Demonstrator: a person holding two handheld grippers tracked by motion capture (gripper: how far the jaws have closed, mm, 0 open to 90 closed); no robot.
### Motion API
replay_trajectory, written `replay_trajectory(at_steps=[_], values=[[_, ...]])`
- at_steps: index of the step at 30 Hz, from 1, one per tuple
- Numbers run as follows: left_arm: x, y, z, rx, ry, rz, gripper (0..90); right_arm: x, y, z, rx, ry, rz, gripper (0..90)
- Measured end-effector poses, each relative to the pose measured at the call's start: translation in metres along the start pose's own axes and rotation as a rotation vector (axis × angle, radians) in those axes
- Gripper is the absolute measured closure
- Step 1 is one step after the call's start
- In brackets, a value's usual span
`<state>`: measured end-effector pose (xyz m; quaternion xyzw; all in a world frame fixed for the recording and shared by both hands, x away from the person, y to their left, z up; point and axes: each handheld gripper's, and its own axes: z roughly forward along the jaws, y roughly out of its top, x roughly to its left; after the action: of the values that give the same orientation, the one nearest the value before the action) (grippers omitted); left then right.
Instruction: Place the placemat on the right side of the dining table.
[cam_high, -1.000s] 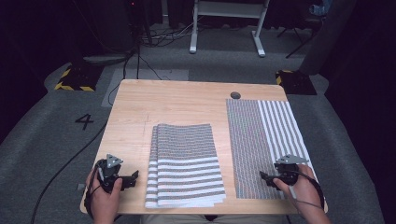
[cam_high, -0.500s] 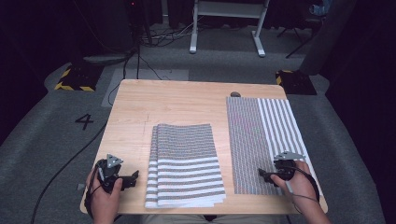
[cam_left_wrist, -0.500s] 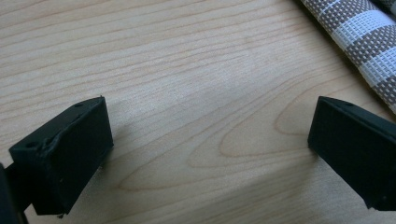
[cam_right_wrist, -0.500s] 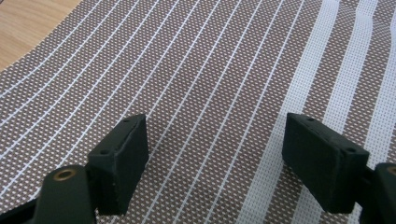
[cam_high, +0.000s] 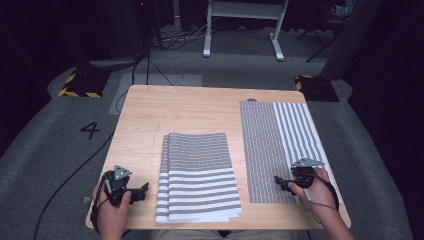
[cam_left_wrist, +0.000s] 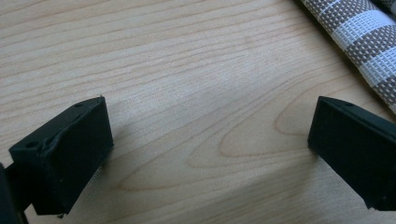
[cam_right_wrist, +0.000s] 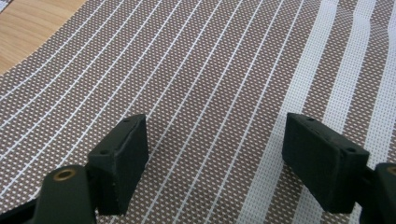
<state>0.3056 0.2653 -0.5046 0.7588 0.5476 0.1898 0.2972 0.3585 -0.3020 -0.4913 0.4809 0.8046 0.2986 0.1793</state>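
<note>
High view: wooden tabletop (cam_high: 200, 115) bearing a folded stack of striped woven mats (cam_high: 199, 175) at centre and one flat mat (cam_high: 272, 145) at right, left gripper (cam_high: 142, 191) just beside the stack, right gripper (cam_high: 278, 183) over the flat mat's near end; step judged as between placements. Left gripper view: jaws wide, empty, above bare grain, stack edge close by; next move calls for pinching one top layer. Right gripper view: jaws just opened wide, nothing between, over coarse mesh weave.

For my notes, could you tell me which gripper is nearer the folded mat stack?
Left. The left gripper sits just beside the folded mat stack; the right gripper hovers over the flat mat.
</note>
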Motion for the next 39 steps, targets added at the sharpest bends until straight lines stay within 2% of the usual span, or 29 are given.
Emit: replay_trajectory(at_steps=[7,16,22,29,37,39], values=[[0.0001,0.0005,0.0006,0.001,-0.003,0.004,0.0,0.0003,-0.0035,-0.0001,-0.029,0.000,0.004,22.9],[0.0001,0.0007,0.0009,-0.001,-0.004,0.003,0.0,-0.0076,-0.0065,0.0009,-0.061,0.021,-0.027,23.1],[0.0001,0.0007,0.0009,-0.001,-0.004,0.003,0.0,-0.0058,-0.0086,0.0011,-0.077,0.006,-0.016,22.7],[0.0001,0.0007,0.0009,-0.001,-0.004,0.003,0.0,-0.0029,-0.0054,0.0027,-0.067,-0.003,-0.003,22.7],[0.0001,0.0007,0.0009,-0.001,-0.004,0.003,0.0,-0.0048,-0.0061,0.0021,-0.073,0.010,0.001,23.3],[0.0001,0.0007,0.0009,-0.001,-0.004,0.003,0.0,-0.0063,-0.0051,-0.0013,-0.078,0.009,0.024,25.7]])
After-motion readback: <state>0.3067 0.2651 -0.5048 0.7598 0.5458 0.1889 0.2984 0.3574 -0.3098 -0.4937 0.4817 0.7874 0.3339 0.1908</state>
